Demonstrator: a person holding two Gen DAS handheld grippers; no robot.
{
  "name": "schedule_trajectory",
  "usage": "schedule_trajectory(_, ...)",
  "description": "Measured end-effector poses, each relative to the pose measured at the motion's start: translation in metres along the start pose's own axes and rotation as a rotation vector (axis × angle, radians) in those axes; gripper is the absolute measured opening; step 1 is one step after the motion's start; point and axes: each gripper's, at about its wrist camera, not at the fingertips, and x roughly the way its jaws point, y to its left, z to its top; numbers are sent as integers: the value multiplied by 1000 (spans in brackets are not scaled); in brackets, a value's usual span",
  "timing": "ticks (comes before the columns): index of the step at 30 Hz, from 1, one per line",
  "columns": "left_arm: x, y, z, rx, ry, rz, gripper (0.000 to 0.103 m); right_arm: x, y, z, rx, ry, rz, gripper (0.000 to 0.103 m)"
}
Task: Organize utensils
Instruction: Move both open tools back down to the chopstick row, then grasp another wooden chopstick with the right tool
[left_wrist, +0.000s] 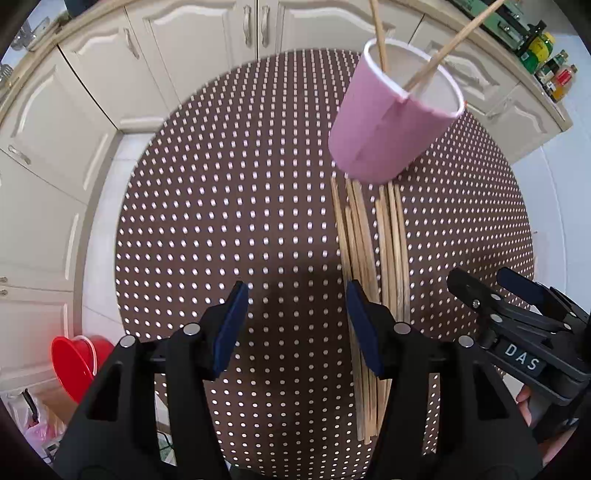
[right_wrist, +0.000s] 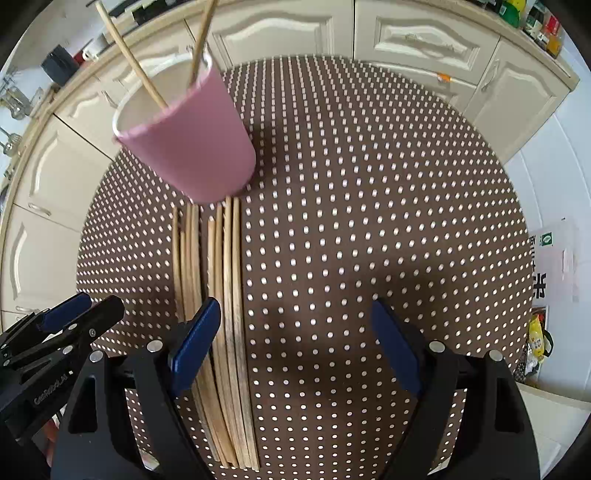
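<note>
Both grippers hang low over the round table (left_wrist: 221, 184), side by side, pointing the same way across its brown dotted top. The left gripper (left_wrist: 293, 325) has its blue fingers spread wide with nothing between them. The right gripper (right_wrist: 295, 343) is wide open too and holds nothing. A row of wooden chopsticks (right_wrist: 229, 295) lies flat on the table between the two grippers, running from the near edge toward the middle. The right finger of the left gripper sits over them, and so does the left finger of the right gripper; I cannot tell if they touch. At the far end of the row stands a pink cup (right_wrist: 192, 147). Two chopsticks (left_wrist: 436, 62) stick up out of it, leaning apart.
</note>
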Motion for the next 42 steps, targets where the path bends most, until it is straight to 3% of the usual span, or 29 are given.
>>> schedule_trajectory(12, 28, 9, -8, -13, 85, -11, 60, 34, 14, -12, -28, 77, -43, 80)
schedule_trajectory(23, 44, 18, -17, -13, 119, -19, 62, 59, 26, -8, -62, 71, -60, 80)
schedule_trajectory(26, 47, 19, -17, -9, 123, -17, 62, 64, 36, -5, -118, 81, -108, 80)
schedule_trajectory(30, 54, 14, -16, 2, 129, -14, 62, 61, 41, -6, -146, 65, -89, 64)
schedule_trajectory(32, 58, 10, -15, 4, 133, -15, 62, 58, 43, -6, -173, 43, -76, 44)
schedule_trajectory(42, 72, -4, -15, 11, 151, -10, 67, 51, 16, -5, -162, 21, -11, 20)
